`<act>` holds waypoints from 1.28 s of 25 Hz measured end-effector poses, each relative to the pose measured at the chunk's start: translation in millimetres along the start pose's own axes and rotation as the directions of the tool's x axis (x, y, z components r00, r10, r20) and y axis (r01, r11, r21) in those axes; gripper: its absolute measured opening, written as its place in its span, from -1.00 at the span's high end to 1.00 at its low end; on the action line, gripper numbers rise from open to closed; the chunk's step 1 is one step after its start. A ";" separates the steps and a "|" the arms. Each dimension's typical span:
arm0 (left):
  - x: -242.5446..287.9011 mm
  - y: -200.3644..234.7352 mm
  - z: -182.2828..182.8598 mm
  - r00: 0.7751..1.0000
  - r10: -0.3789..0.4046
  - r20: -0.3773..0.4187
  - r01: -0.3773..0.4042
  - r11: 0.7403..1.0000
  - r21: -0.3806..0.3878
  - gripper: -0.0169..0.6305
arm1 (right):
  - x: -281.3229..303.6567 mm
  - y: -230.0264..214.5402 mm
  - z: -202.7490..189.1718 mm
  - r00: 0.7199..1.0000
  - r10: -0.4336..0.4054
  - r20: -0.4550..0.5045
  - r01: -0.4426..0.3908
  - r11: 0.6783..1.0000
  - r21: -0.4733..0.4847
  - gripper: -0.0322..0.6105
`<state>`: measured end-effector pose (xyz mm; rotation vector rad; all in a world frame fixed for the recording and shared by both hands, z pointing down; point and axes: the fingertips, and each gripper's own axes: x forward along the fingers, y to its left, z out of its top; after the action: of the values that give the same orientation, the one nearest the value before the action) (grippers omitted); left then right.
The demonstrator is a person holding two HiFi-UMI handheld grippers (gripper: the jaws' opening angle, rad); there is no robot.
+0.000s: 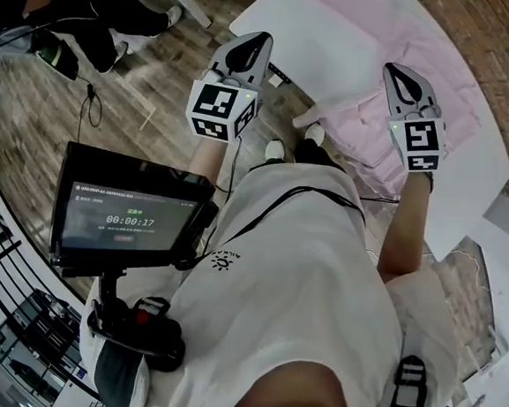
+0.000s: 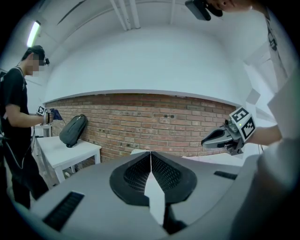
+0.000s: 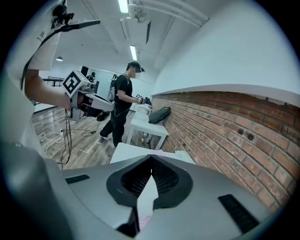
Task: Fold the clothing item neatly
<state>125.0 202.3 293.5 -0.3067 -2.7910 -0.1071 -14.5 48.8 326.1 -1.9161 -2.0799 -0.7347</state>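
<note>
Looking down from the head view, wood floor filled the left side and a brick wall ran along the far side of the room. One white bench stood by that wall, and one pink clothing item lay spread flat on it, bunched at its near edge. A second white table stood further along the wall with one dark bag on top. One bystander in black stood beside it. One dark screen hung at the wearer's waist.

Two grippers were up. The left gripper hovered over the bench's near corner, clenched on nothing. The right gripper hovered above the garment, also clenched and empty.

The garment's top was cut off by the frame, and the right forearm hid part of its near edge.
</note>
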 end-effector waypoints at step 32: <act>239.2 109.3 -103.0 0.948 0.134 -0.289 -0.205 0.951 -0.231 0.60 | 306.2 -122.5 40.8 0.930 0.367 -0.020 -0.364 0.913 -0.184 0.89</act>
<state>-38.7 345.0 474.0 -0.5524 -2.4661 -0.4410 -165.8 331.6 412.8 -2.3272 -1.6305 -0.8468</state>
